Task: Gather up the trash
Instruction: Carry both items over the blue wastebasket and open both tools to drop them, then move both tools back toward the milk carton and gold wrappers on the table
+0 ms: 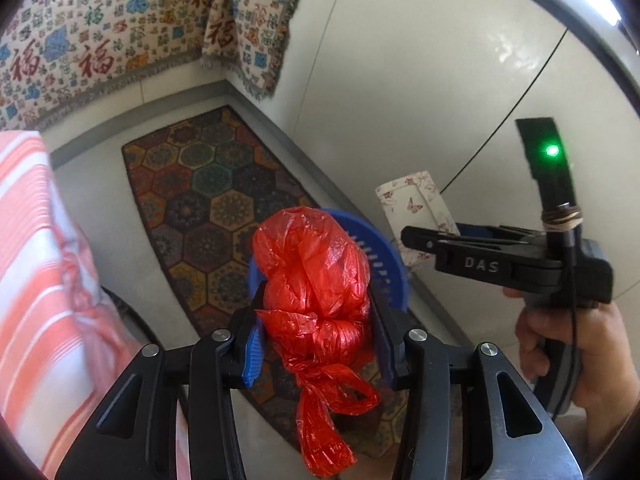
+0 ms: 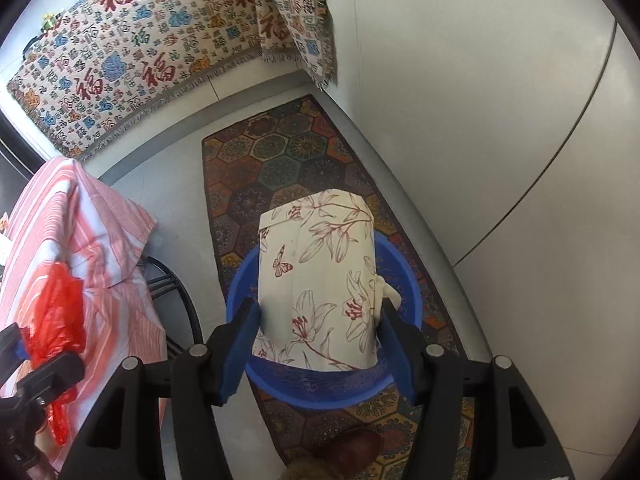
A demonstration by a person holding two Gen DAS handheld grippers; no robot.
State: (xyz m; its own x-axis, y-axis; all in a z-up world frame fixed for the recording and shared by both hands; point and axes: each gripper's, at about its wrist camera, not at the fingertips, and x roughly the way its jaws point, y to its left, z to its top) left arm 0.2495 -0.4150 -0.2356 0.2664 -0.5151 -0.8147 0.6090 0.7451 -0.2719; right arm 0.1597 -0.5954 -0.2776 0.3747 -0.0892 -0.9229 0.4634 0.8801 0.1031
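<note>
The left wrist view is showing the left gripper (image 1: 316, 332) clenching a knotted red plastic bag (image 1: 312, 280) between its blue pads, long axis running along the fingers, knot and loose tails hanging back toward the camera. Only the right wrist view is showing the right gripper (image 2: 318, 340) gripping a floral tissue pack (image 2: 320, 276), lengthwise beyond the jaws, above a blue basket (image 2: 320, 392).

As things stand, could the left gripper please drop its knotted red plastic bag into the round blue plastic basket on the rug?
Probably yes. The left gripper holds the red bag above the blue basket, with nothing between them. The floral tissue pack in the right gripper hangs over that opening, so it may crowd the drop.
</note>
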